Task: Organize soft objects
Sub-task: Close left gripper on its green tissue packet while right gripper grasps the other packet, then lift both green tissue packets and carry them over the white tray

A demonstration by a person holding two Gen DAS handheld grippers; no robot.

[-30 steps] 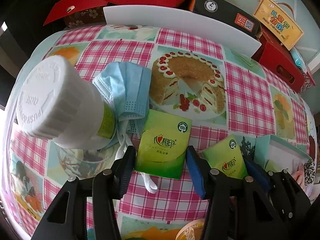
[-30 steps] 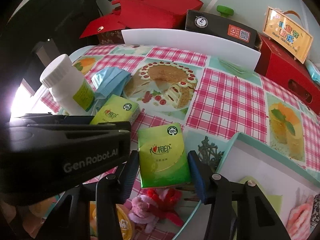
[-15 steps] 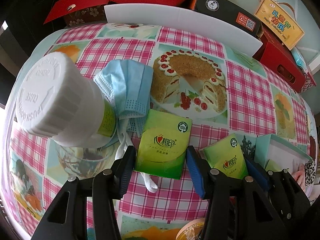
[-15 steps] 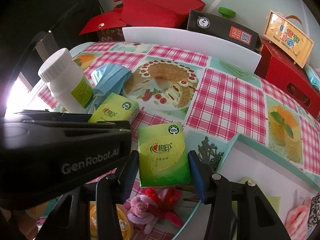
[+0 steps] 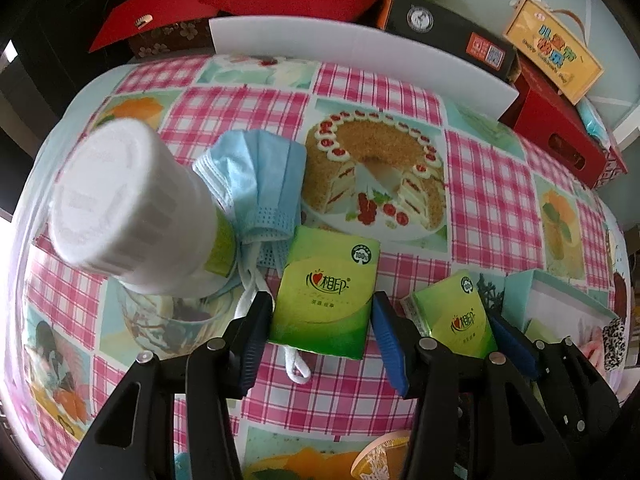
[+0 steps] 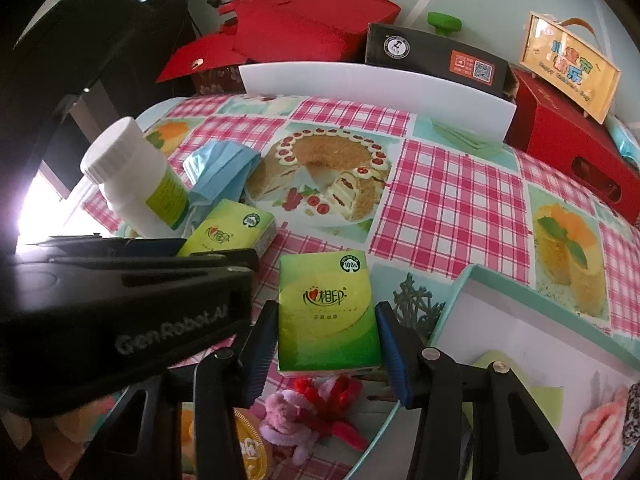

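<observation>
My left gripper [image 5: 320,336] is shut on a green tissue pack [image 5: 325,292], its pads pressing both long sides. The pack hangs just above the checked tablecloth [image 5: 480,208], over the ear loops of a blue face mask [image 5: 256,176]. My right gripper [image 6: 326,344] is shut on a second green tissue pack [image 6: 328,312]. It holds that pack above a pink and red plush toy [image 6: 304,412], at the left rim of a teal box [image 6: 456,300]. In the right wrist view the left gripper's black body fills the lower left, with its pack [image 6: 232,232] beyond it.
A white bottle [image 5: 132,212] stands close on the left, beside the mask. The teal box holds a green sheet [image 6: 532,392] and pink cloth [image 6: 600,420]. A white board [image 6: 376,84] and red and black boxes [image 6: 576,160] line the table's far side.
The left gripper has drifted slightly with its pack, so the bottle looks a little shifted. The right gripper holds still. Both grips are unchanged.
</observation>
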